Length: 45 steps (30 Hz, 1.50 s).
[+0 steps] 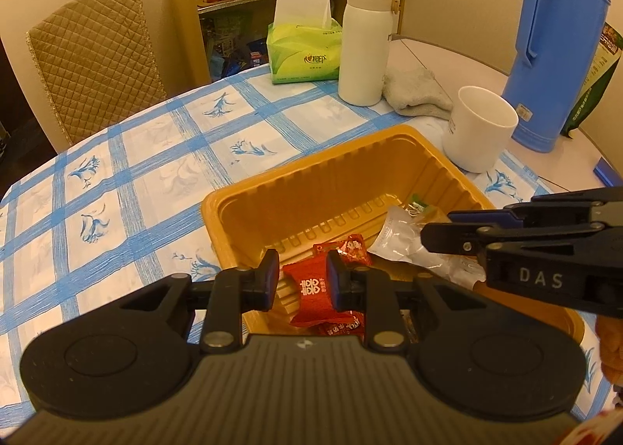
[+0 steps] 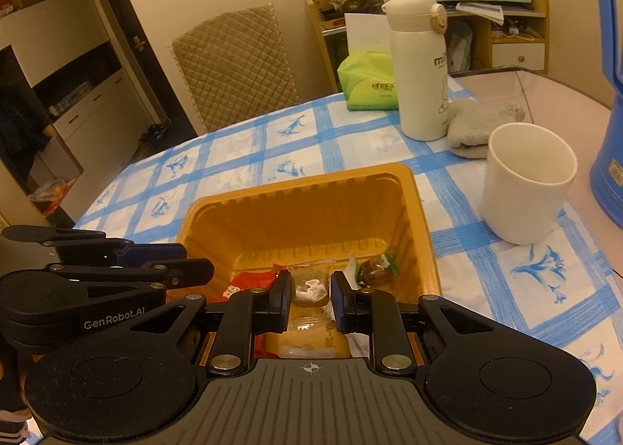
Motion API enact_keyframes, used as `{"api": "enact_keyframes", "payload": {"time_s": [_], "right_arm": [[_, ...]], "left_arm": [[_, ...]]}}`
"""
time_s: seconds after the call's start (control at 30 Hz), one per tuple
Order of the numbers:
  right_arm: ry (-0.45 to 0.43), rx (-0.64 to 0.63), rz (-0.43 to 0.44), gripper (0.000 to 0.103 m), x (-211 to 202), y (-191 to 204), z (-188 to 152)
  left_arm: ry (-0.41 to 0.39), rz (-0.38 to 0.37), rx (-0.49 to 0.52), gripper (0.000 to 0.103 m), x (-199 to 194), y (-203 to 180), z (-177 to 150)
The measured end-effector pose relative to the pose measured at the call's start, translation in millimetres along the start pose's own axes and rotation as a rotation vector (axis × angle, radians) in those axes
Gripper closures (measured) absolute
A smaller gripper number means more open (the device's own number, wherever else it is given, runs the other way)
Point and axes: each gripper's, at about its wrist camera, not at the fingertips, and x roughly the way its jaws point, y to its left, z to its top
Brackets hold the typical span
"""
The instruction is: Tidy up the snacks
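A yellow plastic tray (image 1: 311, 188) (image 2: 422, 219) sits on the checked tablecloth and holds several wrapped snacks. My left gripper (image 1: 303, 277) hangs over its near end with its jaws partly apart around a red snack packet (image 1: 313, 295); I cannot tell whether the pads touch it. My right gripper (image 2: 310, 297) is over the tray too, jaws partly apart around a clear wrapped snack (image 2: 309, 285). A green and brown candy (image 2: 375, 269) lies beside it. The right gripper's side shows in the left wrist view (image 1: 436, 236), over a clear wrapper (image 1: 401, 238).
A white cup (image 1: 479, 129) (image 2: 525, 180) stands right of the tray. Behind it are a grey cloth (image 1: 416, 92), a white flask (image 1: 364, 43), a green tissue pack (image 1: 303, 51) and a blue thermos (image 1: 557, 43). A quilted chair (image 1: 93, 59) stands at the table's far edge.
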Motion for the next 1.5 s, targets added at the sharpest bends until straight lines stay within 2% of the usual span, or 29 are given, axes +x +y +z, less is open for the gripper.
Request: {"api": "enact_keyframes", "payload": {"time_s": [0.17, 0.27, 0.4, 0.43, 0.53, 0.7, 0.77, 0.87, 1.2, 1.5], "right_arm": [[-0.009, 0.004, 0.032, 0.081, 5.1, -0.3, 4.4], [-0.048, 0.005, 0.06, 0.081, 3.3, 0.0, 5.4], [-0.055, 0.045, 0.087, 0.079, 1.1, -3.7, 6.4], [-0.054, 0.051, 0.092, 0.074, -0.4, -4.4, 6.0], [-0.071, 0.059, 0.074, 0.043, -9.8, -4.8, 3.3], [-0.073, 0.054, 0.055, 0.033, -30.0, -4.5, -2.2], [-0.064, 0.054, 0.037, 0.026, -37.5, -3.7, -5.1], [-0.055, 0.048, 0.031, 0.021, -49.9, -1.4, -10.5], [0.023, -0.006, 0.041, 0.018, -86.9, 36.6, -45.5], [0.086, -0.035, 0.047, 0.018, -106.5, 94.3, -88.6]], "left_arm": [[0.001, 0.012, -0.013, 0.079, -3.0, 1.4, 1.0], [0.004, 0.02, -0.032, 0.074, -5.7, 3.4, -0.2], [0.004, 0.032, -0.056, 0.07, -12.5, 6.3, -4.0], [0.005, 0.033, -0.063, 0.069, -14.8, 7.1, -5.5], [0.003, 0.036, -0.091, 0.066, -24.4, 9.8, -11.1], [-0.01, 0.056, -0.12, 0.06, -48.9, 11.5, -22.2], [-0.016, 0.065, -0.124, 0.058, -60.0, 11.0, -26.7], [-0.034, 0.068, -0.14, 0.047, -79.5, 10.7, -35.6], [-0.024, 0.096, -0.207, 0.034, -140.7, 19.9, -84.5], [0.023, 0.123, -0.263, 0.034, -184.0, 41.5, -139.4]]}}
